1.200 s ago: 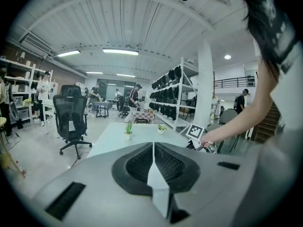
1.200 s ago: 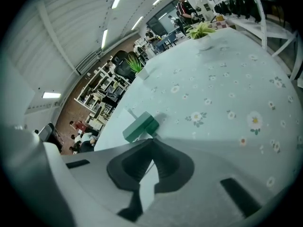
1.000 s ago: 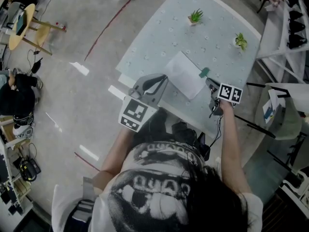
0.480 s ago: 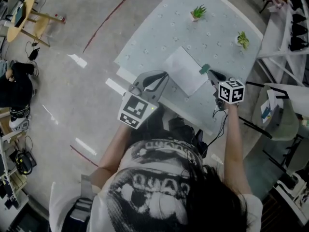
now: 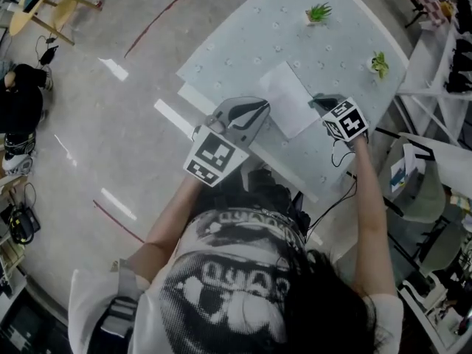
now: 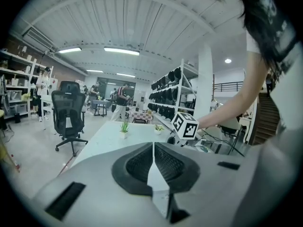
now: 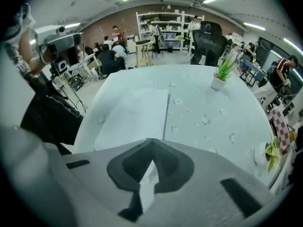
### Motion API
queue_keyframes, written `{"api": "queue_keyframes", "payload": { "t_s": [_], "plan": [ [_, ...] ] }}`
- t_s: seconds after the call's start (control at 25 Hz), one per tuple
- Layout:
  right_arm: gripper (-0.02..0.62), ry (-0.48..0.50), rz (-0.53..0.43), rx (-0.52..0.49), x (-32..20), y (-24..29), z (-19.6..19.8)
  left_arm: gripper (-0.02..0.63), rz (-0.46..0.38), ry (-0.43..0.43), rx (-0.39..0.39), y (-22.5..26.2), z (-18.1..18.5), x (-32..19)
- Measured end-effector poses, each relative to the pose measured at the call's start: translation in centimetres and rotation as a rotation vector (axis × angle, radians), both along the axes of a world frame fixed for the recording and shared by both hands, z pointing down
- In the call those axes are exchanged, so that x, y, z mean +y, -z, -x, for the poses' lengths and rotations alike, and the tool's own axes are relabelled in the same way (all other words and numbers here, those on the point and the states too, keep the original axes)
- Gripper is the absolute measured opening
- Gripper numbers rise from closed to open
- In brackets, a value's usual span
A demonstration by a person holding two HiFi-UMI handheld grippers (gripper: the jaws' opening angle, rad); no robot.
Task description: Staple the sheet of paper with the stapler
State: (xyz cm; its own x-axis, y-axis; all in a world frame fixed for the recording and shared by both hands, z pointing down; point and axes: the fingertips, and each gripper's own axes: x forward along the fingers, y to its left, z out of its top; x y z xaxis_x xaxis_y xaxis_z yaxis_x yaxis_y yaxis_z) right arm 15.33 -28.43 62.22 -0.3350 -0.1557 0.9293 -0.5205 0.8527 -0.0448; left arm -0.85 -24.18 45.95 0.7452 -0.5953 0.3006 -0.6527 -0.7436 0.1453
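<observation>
The white sheet of paper (image 5: 286, 108) lies flat near the front edge of the pale table (image 5: 243, 57); in the right gripper view the paper (image 7: 135, 112) lies just beyond the jaws. My right gripper (image 5: 317, 102) hangs steeply down over the table at the sheet's right edge, and its jaws are shut with nothing showing between them (image 7: 150, 143). At the sheet's left corner my left gripper (image 5: 263, 110) is held nearly level, shut and empty (image 6: 153, 144). No stapler shows in any view; the spot beneath the right gripper is hidden.
Two small potted plants (image 5: 318, 12) (image 5: 380, 63) stand at the table's far side. A white side table and chair (image 5: 420, 175) stand to the right. The right gripper's marker cube (image 6: 184, 125) shows ahead of the left jaws. Shelves, office chairs and people fill the background.
The right gripper has rolled and edged toward the paper's right edge, its marker cube turned. The small green stapler that showed beside its jaws is now out of sight. The left gripper stayed put.
</observation>
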Motion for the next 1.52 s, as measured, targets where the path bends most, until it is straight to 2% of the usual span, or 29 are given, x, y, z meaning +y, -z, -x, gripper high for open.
{"api": "queue_keyframes", "payload": {
  "t_s": [0.16,0.32,0.52,0.72,0.92,1.04,1.36,1.52],
  "plan": [
    [0.005,0.108,0.053,0.099,-0.1,-0.4,0.5,0.009,-0.005,-0.020,0.005,-0.3,-0.4,-0.1],
    [0.005,0.174,0.105,0.172,0.1,-0.7,0.7,0.009,-0.001,-0.034,0.014,-0.6,-1.2,0.0],
    [0.005,0.170,0.160,0.187,0.2,-0.8,0.7,0.009,0.000,-0.049,0.027,-0.9,-2.3,0.0],
    [0.002,0.205,0.175,0.252,0.0,-0.8,0.7,0.009,0.001,-0.069,0.041,-1.1,-3.5,-0.2],
    [0.002,0.200,0.192,0.250,0.1,-1.2,0.6,0.009,-0.004,-0.080,0.047,-1.0,-4.2,-0.7],
    [0.002,0.235,0.179,0.298,0.2,-1.5,0.6,0.009,-0.009,-0.083,0.060,-0.9,-4.5,-0.9],
    [0.002,0.170,0.196,0.234,0.1,-1.6,0.6,0.009,-0.006,-0.067,0.035,-1.2,-3.5,-1.3],
    [0.002,0.167,0.189,0.178,0.4,-1.4,0.7,0.009,-0.018,-0.112,-0.004,-0.7,-3.2,-0.5]
  ]
}}
